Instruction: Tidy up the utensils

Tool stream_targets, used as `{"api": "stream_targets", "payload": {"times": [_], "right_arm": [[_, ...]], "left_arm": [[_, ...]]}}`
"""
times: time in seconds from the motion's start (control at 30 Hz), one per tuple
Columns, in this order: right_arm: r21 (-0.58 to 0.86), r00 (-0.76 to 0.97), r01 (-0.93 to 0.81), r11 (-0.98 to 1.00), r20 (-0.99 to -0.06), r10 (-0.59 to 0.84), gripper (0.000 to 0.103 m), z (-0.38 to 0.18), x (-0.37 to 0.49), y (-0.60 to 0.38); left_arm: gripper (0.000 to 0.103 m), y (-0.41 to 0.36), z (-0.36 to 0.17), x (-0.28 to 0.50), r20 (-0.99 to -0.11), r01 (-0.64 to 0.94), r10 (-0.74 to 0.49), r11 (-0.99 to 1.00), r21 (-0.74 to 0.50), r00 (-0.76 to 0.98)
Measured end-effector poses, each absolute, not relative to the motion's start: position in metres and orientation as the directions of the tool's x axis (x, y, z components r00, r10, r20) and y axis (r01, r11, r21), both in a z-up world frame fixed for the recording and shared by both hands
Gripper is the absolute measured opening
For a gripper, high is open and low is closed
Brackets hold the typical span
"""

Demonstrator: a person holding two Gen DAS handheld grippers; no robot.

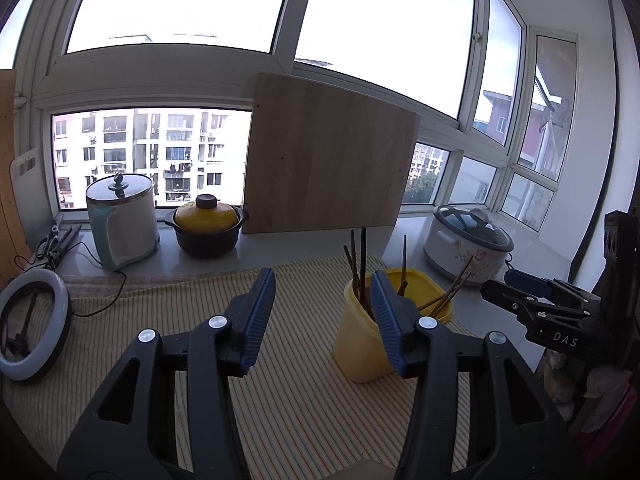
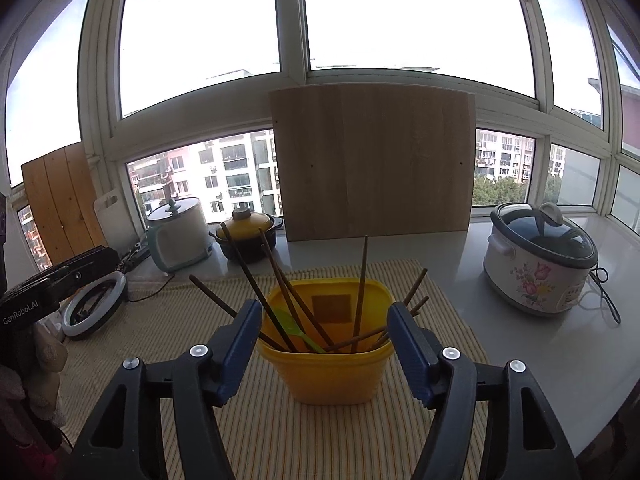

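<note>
Left wrist view first: the yellow cup [image 1: 362, 344] stands on the striped cloth [image 1: 304, 400] at about 3 o'clock from the centre of the frame, and several brown chopsticks [image 1: 362, 264] stick up out of it, some upright and others leaning toward 2 o'clock. No loose utensil shows on the cloth around it, so the gathering looks close to finished, though the sticks lie splayed and not bundled. The left gripper [image 1: 324, 316] has its jaws spread wide with nothing between them; the right-hand blue pad overlaps the cup's near side in the picture, and I cannot tell whether it touches the cup. The right gripper [image 1: 532, 296] shows at 3 o'clock, side-on, and from here its jaw gap is hard to read. Right wrist view next: the yellow cup [image 2: 332, 372] sits dead ahead at 6 o'clock of centre, between the two fingers of the right gripper [image 2: 324, 344], whose jaws stand wide apart and clear of the cup on both sides, holding nothing. Inside, the chopsticks [image 2: 362, 292] fan out toward 10, 12 and 2 o'clock, and a green spoon [image 2: 298, 330] lies low against the inner wall. What seems left is at most straightening the sticks or moving the cup. Behind, at 12 o'clock, a wooden board [image 2: 372, 164] leans on the window, and a flowered cooker [image 2: 540, 260] sits at 3 o'clock.
</note>
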State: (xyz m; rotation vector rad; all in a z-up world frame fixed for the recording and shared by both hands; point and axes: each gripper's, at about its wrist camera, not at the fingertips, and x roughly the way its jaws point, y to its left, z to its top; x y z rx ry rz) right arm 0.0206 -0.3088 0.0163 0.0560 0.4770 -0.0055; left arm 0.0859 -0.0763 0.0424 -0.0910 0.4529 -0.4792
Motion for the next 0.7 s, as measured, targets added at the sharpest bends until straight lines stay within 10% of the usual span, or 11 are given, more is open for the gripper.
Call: {"api": "stream_targets", "payload": {"times": [0.7], "right_arm": [[0.027,0.901,0.113,0.993,-0.423,-0.091,0.103,0.000,-0.010,-0.295]], "left_arm": [[0.102,-0.053,0.012,0.019,-0.434,0.240,-0.241,0.969,-0.059,0.868]]}}
